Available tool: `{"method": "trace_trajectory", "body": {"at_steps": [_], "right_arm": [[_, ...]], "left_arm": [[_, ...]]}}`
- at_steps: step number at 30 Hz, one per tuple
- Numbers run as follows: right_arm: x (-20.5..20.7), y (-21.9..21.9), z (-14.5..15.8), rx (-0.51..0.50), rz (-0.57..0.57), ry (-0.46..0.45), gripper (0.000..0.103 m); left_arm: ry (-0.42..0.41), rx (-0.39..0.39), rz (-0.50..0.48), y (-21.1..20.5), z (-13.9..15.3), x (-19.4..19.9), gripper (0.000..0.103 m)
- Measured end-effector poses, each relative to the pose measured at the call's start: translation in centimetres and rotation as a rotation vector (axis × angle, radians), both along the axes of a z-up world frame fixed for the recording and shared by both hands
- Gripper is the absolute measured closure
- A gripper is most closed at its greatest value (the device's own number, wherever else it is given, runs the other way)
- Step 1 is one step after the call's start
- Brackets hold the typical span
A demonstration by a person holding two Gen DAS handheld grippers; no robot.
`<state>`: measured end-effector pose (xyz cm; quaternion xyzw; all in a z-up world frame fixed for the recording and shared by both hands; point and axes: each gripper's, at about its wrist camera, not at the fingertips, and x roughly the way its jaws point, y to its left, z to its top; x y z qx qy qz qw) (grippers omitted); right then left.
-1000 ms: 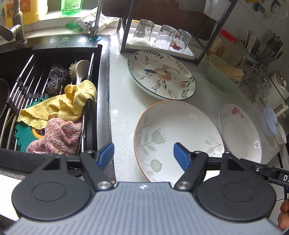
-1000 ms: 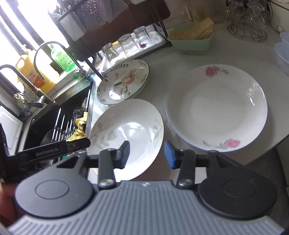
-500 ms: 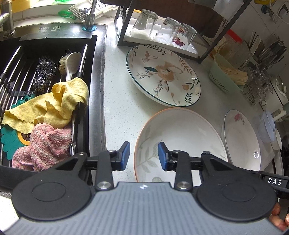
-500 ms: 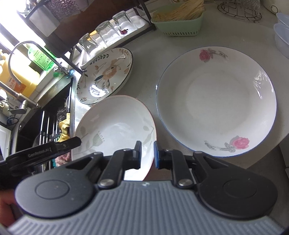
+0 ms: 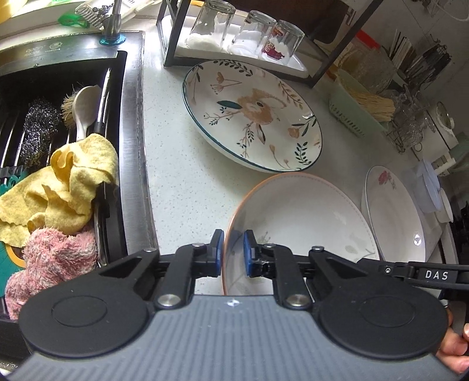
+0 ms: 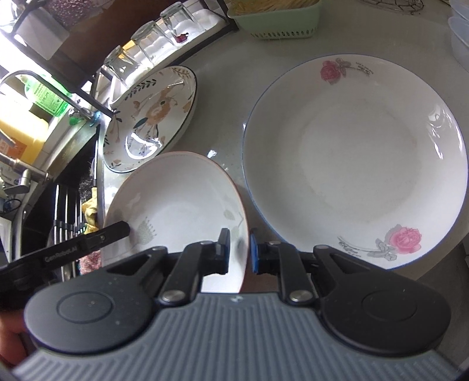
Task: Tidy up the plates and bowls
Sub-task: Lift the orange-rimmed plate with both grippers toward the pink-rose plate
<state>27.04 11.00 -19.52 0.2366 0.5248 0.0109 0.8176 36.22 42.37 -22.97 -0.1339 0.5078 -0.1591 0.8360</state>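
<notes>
A white bowl with an orange rim point(image 5: 299, 217) point(image 6: 181, 199) sits nearest me on the counter, between both grippers. My left gripper point(image 5: 232, 252) is shut on its left rim. My right gripper point(image 6: 239, 251) is shut on its right rim. The bowl looks tilted or slightly raised. A floral plate with a dark blue rim point(image 5: 252, 114) point(image 6: 152, 117) lies behind it. A white plate with pink roses point(image 6: 354, 161) point(image 5: 392, 214) lies to the right.
The sink point(image 5: 129, 123) on the left holds a yellow cloth point(image 5: 73, 181), a pink cloth point(image 5: 52, 255), a steel scrubber and a spoon. A black rack with upturned glasses point(image 5: 249, 32) stands at the back. A green basket point(image 6: 278, 20) sits at the back right.
Both grippers moved forward and closed onto opposite rims of the orange-rimmed bowl. The left was wide open a second ago; the right narrowed from partly open.
</notes>
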Motion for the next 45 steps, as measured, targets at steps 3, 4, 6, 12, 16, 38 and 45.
{"method": "trace_trajectory", "body": {"at_steps": [3, 4, 6, 12, 16, 38, 45], "right_arm": [[0.4, 0.0, -0.2, 0.011, 0.010, -0.021, 0.086], [0.4, 0.0, -0.2, 0.016, 0.014, -0.028, 0.085], [0.4, 0.2, -0.2, 0.011, 0.036, -0.042, 0.085], [0.0, -0.4, 0.2, 0.057, 0.033, -0.047, 0.085], [-0.5, -0.7, 0.8, 0.074, 0.034, -0.047, 0.085], [-3.0, -8.5, 4.5, 0.116, -0.055, -0.153, 0.085], [-3.0, -12.9, 3.6, 0.130, -0.068, -0.155, 0.085]], "left_arm": [[0.035, -0.043, 0.025, 0.6, -0.1, 0.8, 0.087], [0.042, -0.053, 0.033, 0.8, -0.2, 0.9, 0.087], [0.041, -0.044, 0.015, 0.7, -0.1, 0.9, 0.087], [0.090, -0.039, -0.061, 0.9, 0.1, 0.7, 0.087], [0.093, -0.050, -0.067, 0.9, 1.0, 0.4, 0.087], [0.127, -0.183, -0.140, -6.1, 6.3, 2.2, 0.087], [0.160, -0.164, -0.141, -10.6, 5.7, 2.6, 0.087]]}}
